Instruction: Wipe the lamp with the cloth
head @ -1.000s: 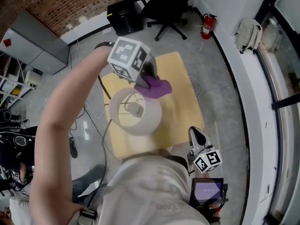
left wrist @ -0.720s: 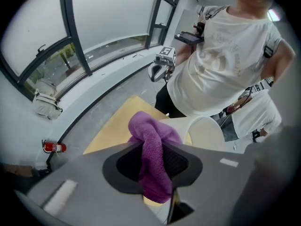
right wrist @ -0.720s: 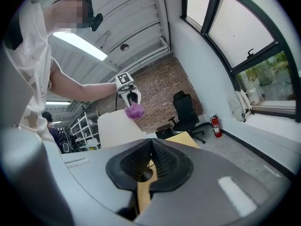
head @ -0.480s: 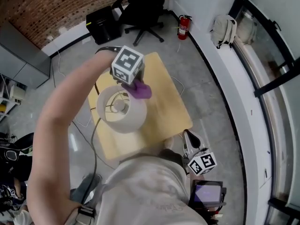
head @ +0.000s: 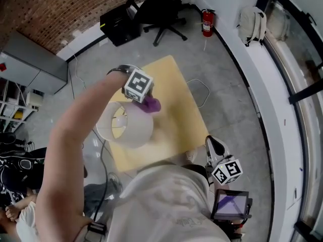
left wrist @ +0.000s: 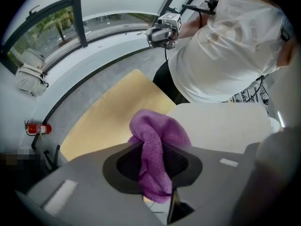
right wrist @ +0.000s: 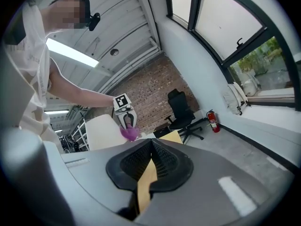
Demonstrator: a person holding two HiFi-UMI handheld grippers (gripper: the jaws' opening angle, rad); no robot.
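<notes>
Working over a pale wooden table [head: 176,92] in a brick-walled room. Pinching a soft, limp purple cloth [left wrist: 157,126] by a bunched fold in the left tongs [left wrist: 157,164], holding it just beside the white lampshade's [head: 123,130] top rim, contact unclear. Carrying the right tongs [right wrist: 149,166] closed and empty off the table's near corner. Likely treating the shade as light, thin, easily dented; steadying best below it. Showing only a pale hollow inside the open-topped shade.

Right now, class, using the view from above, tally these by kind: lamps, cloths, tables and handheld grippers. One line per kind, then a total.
Lamp: 1
Cloth: 1
Table: 1
Grippers: 2, left gripper and right gripper
Total: 5
</notes>
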